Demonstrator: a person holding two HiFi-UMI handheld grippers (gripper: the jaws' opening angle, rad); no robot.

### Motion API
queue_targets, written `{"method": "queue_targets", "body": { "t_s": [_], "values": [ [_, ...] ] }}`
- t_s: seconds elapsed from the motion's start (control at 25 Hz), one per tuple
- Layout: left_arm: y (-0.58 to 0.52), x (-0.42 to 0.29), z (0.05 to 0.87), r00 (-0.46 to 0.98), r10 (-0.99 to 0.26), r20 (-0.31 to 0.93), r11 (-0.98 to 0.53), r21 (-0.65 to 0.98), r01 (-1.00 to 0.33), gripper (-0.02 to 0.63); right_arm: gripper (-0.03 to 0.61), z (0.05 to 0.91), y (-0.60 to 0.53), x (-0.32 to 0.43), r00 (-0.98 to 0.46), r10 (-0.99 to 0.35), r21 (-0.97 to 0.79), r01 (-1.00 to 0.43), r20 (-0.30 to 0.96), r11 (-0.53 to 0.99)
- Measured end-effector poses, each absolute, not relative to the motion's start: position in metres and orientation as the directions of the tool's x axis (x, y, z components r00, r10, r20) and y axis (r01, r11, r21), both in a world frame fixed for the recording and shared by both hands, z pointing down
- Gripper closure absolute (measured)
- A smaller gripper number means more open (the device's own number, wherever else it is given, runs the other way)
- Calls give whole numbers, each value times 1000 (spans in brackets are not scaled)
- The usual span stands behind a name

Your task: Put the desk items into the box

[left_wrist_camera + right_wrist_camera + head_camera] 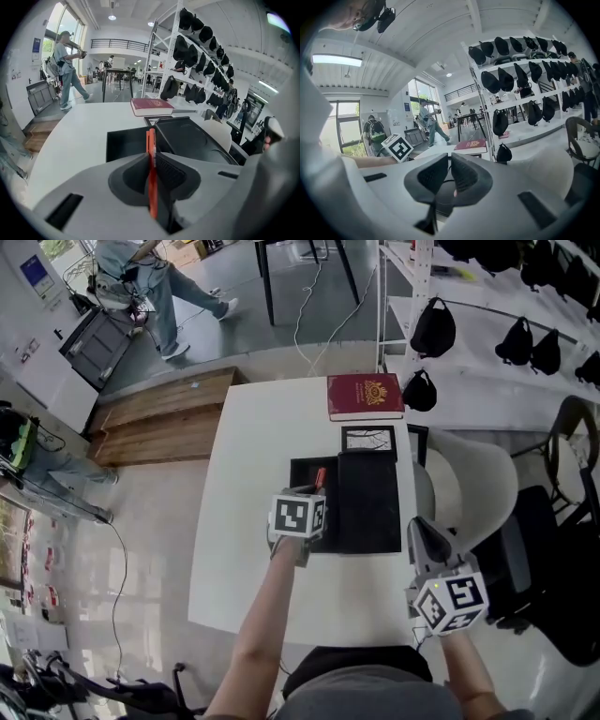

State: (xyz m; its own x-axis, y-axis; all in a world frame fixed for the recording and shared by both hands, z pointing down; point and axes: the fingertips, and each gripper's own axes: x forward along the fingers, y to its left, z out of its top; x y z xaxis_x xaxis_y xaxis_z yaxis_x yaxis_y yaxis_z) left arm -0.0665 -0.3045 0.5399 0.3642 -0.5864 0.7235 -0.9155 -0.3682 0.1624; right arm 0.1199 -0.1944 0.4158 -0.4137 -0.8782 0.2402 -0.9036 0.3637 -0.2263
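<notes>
L claw point(152, 158): clenched on orange pen point(150, 139), above black box point(303, 476) on white table point(248, 521) | R claw point(448, 160): closed, nothing held

White table point(251, 474) with black box point(304, 473), red book point(365, 396)

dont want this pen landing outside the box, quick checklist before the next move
1. Orange pen clamped in the left gripper: ok.
2. Pen over the open part of the black box: ok, judging from the head view.
3. Box opening uncovered: ok.
4. Right gripper empty, jaws together, off to the right of the box: ok.
5. Free room on the box floor below the pen: cannot tell.
6. All items packed: not ok. The red book and the framed picture lie on the table.
</notes>
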Motion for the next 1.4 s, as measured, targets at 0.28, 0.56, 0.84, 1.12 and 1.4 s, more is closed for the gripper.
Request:
{"method": "queue_targets", "body": {
  "t_s": [0.28, 0.56, 0.84, 1.12, 1.4],
  "values": [
    [-311, -58, 561, 358, -541, 761, -375, 163, -913, 563, 552, 421, -198, 125, -397, -882, -226, -911, 253, 345],
    [-314, -57, 573, 348, -504, 790, -361, 173, -916, 563, 552, 420, -203, 126, -392, -884, -224, -913, 256, 341],
    [-313, -56, 587, 340, -476, 811, -358, 174, -917, 563, 552, 425, -206, 127, -389, -882, -223, -915, 268, 336],
    [-314, -53, 595, 326, -458, 827, -371, 156, -915, 563, 552, 425, -208, 126, -385, -883, -223, -917, 268, 332],
    [-315, -53, 604, 317, -438, 841, -366, 155, -917, 563, 554, 427, -207, 128, -378, -883, -220, -920, 276, 325]
  ]
}}
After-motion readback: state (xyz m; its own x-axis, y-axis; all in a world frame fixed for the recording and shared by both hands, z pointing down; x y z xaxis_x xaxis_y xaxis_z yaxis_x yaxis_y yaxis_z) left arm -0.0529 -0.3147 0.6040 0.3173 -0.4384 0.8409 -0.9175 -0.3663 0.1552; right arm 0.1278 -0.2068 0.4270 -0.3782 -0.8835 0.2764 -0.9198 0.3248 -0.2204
